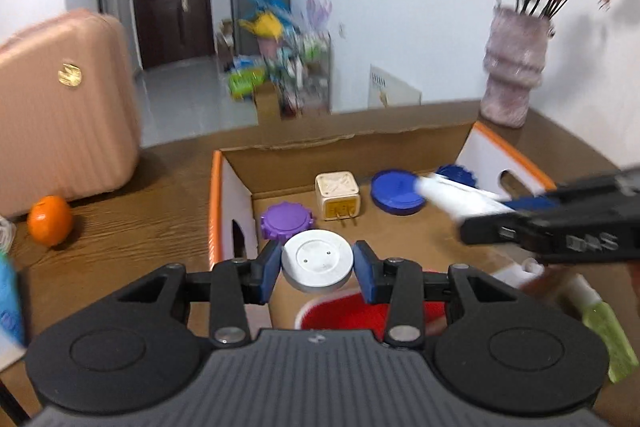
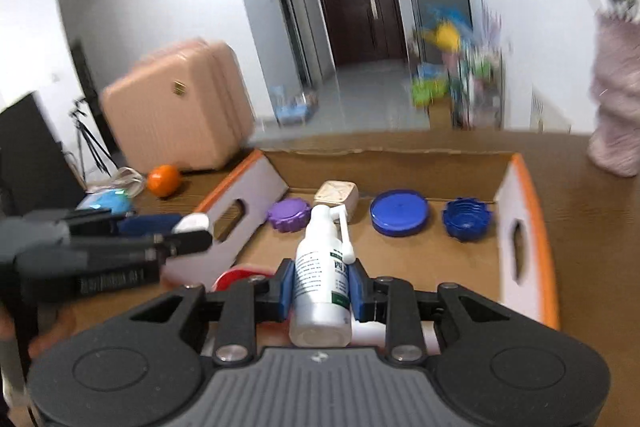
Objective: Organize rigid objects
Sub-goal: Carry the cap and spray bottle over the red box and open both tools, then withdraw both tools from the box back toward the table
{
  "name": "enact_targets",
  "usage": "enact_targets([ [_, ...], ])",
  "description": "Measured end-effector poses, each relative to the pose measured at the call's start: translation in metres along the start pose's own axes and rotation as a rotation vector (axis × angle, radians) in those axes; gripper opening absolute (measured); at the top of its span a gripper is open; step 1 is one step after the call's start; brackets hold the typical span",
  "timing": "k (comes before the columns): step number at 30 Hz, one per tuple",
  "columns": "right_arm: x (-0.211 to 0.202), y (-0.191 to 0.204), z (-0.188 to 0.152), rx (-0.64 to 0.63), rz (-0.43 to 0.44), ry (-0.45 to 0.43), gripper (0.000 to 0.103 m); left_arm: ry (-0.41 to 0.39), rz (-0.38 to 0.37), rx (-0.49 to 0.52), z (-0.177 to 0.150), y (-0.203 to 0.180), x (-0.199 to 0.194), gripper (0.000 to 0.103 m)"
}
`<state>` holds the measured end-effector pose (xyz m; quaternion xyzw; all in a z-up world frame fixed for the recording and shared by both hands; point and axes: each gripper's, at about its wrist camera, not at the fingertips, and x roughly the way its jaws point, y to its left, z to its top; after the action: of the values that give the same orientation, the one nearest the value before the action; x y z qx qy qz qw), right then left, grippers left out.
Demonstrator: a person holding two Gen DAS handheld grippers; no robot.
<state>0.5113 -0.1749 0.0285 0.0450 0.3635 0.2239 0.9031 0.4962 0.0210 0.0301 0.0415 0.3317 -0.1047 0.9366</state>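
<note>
1. Four things already lie in a row at the far wall inside the cardboard box (image 2: pixel 528 195): a purple cap (image 2: pixel 289 214), a cream plug adapter (image 2: pixel 337 197), a blue lid (image 2: pixel 399 213) and a dark blue ribbed cap (image 2: pixel 466 219). This part of the sorting looks done.
2. Two things are in the air above the box, so I judge the task to be about in the middle: both must still be put down.
3. The left tongs (image 1: pixel 318 267) are closed on a white round disc (image 1: pixel 317 261). The blue pads press on its two sides and it lies flat between them, above the near part of the box.
4. The right tongs (image 2: pixel 322 287) are closed on a white spray bottle (image 2: pixel 322 279), gripping its body. The nozzle end points away toward the row of caps.
5. A red bowl (image 1: pixel 340 313) with a white rim sits low, near the front edge of the box; whether it is inside the box I cannot tell.
6. The disc is smooth, white, with two small dots on its top face. The bottle is white plastic with a green-printed label and a thin side nozzle.
7. An orange (image 1: pixel 50 221) lies on the brown desk (image 1: pixel 120 211) outside the box, beside a pink suitcase (image 1: pixel 64 107).
</note>
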Motion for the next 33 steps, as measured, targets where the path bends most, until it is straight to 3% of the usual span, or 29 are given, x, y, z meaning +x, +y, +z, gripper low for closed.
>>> enact_targets([
  [4,0.064,-0.001,0.031,0.034,-0.055,0.110,0.027,0.063,-0.008,0.003,0.009,0.011,0.038,0.040],
  [7,0.094,-0.008,0.035,0.080,-0.083,0.182,0.027,0.080,-0.006,0.022,0.009,0.014,0.049,0.040],
  [12,0.106,-0.005,0.025,0.054,-0.059,0.198,0.030,0.078,-0.018,0.013,-0.004,0.013,0.051,0.043],
  [15,0.098,0.000,0.028,0.032,-0.040,0.158,0.032,0.071,-0.007,0.004,-0.002,0.015,0.046,0.045],
  [22,0.024,0.005,0.036,-0.018,-0.067,0.069,0.036,-0.028,0.034,-0.048,0.013,0.026,-0.016,0.052],
  [26,-0.035,0.011,0.029,-0.063,-0.092,-0.005,0.037,-0.119,0.062,-0.061,0.008,0.024,-0.069,0.062],
  [27,-0.050,0.012,0.025,-0.073,-0.103,-0.026,0.037,-0.145,0.065,-0.064,0.004,0.023,-0.084,0.067],
  [31,-0.117,0.017,-0.006,-0.119,-0.155,-0.127,0.052,-0.239,0.065,-0.089,-0.023,0.012,-0.142,0.074],
  [33,-0.150,0.024,-0.034,-0.149,-0.168,-0.204,0.052,-0.284,0.075,-0.094,-0.045,0.007,-0.165,0.077],
])
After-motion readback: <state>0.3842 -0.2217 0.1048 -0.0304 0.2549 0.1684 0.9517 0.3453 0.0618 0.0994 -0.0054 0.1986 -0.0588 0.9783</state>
